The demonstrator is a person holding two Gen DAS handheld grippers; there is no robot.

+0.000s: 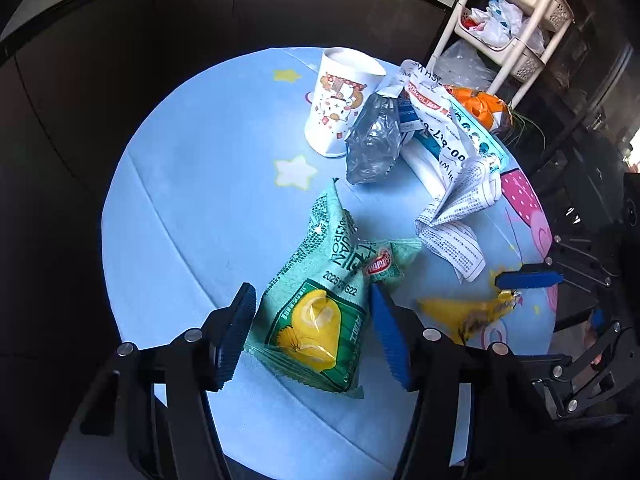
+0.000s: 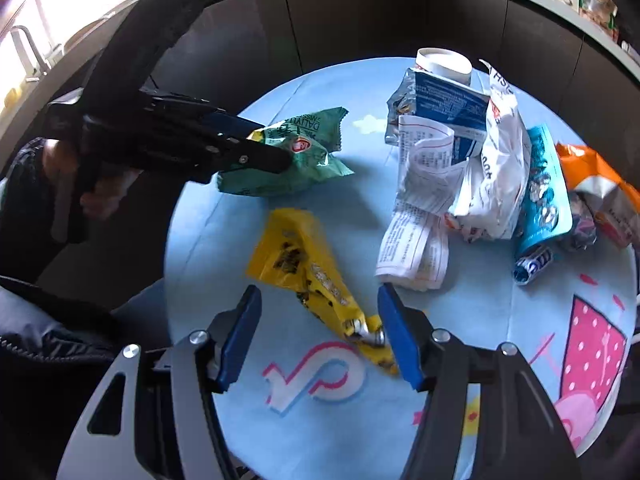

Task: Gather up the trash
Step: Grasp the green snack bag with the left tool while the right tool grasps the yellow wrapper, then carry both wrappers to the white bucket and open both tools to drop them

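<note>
My left tongs (image 1: 310,334) straddle the green packet (image 1: 320,300) on the blue table (image 1: 192,208), pads at both its edges (whether they pinch yet, I cannot tell). My right tongs (image 2: 320,332) stand half wide over the yellow wrapper (image 2: 308,276), one pad against its crumpled end. Remaining trash heaps beside the cup (image 1: 340,96).

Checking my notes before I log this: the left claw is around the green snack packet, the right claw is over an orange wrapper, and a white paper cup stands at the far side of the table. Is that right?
One thing is off: the wrapper at the right claw is yellow, not orange, as the right wrist view shows. The left claw is around the green snack packet, and the white paper cup stands at the far side of the table.
</note>
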